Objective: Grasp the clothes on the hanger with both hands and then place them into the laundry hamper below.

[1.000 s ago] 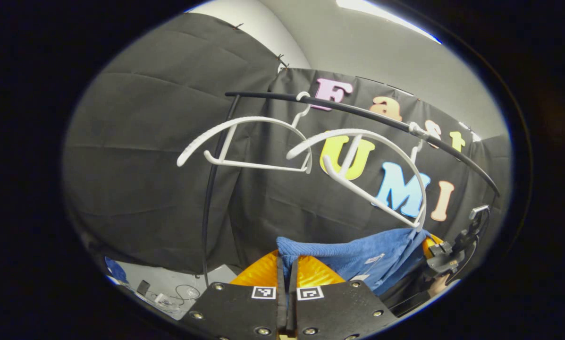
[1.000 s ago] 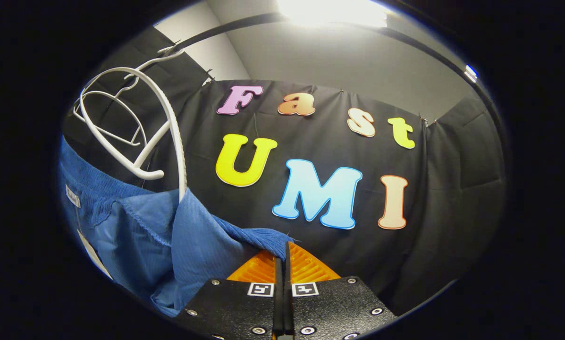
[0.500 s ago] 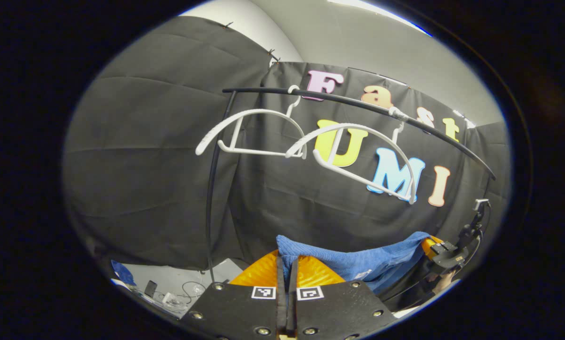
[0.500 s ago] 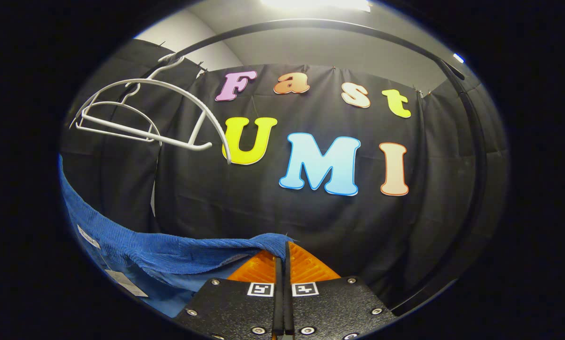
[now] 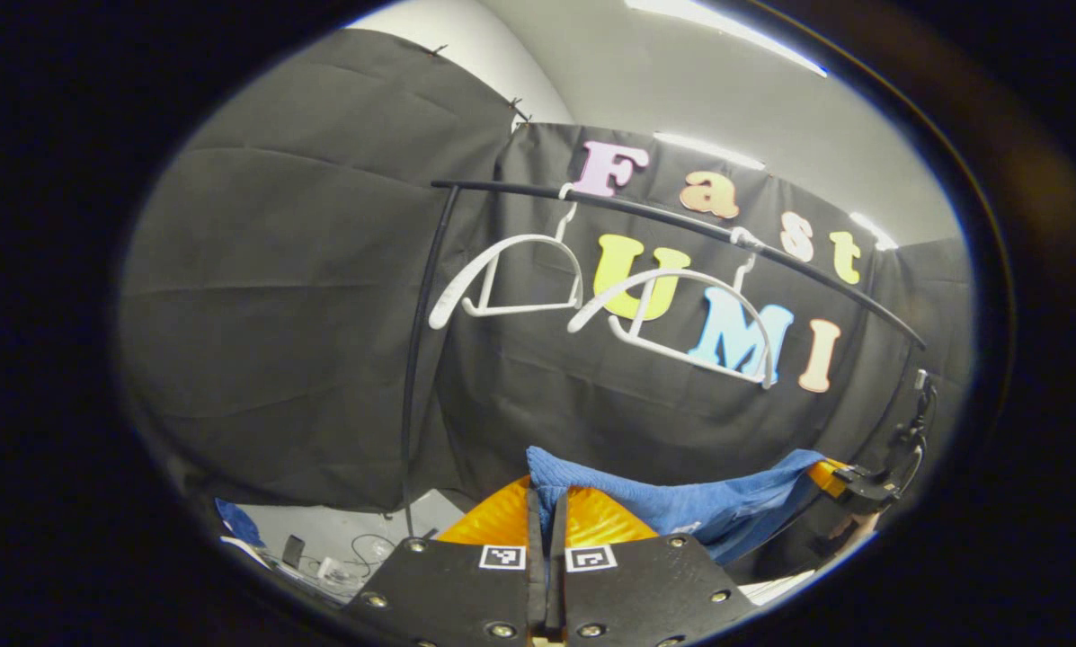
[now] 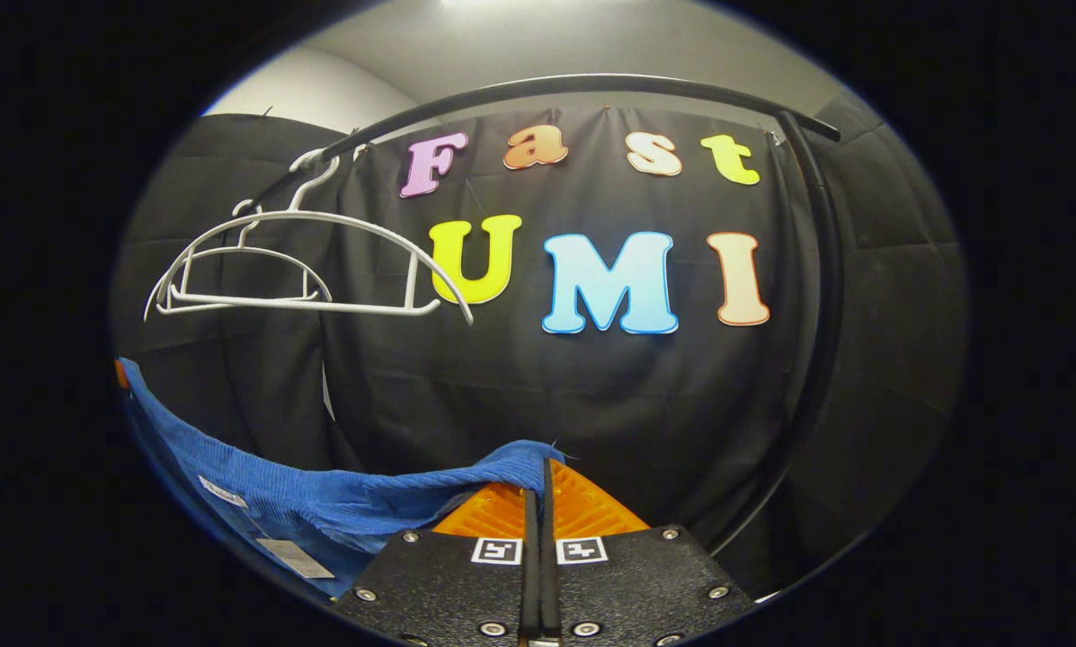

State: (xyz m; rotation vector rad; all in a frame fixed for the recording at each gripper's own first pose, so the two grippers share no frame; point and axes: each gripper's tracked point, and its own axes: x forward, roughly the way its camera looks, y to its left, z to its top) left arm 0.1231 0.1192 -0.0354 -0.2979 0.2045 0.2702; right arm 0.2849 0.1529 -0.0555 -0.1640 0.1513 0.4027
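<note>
We see even, fairly dim indoor light in both views. In the left gripper view, ceiling strips (image 5: 726,36) above the rail (image 5: 681,220) glare to plain white; in the right gripper view a paler patch sits on the ceiling (image 6: 502,36) above the rail (image 6: 573,85). The black cloth below the rail soaks up light, so its folds read faintly and shadows are soft. Fisheye distortion bends the straight rail into an arc and curves the hangers (image 5: 672,314) beneath it; detail smears and darkens toward the rim. Focus holds on the cloth (image 6: 340,503) below the rail; we see no motion blur.
</note>
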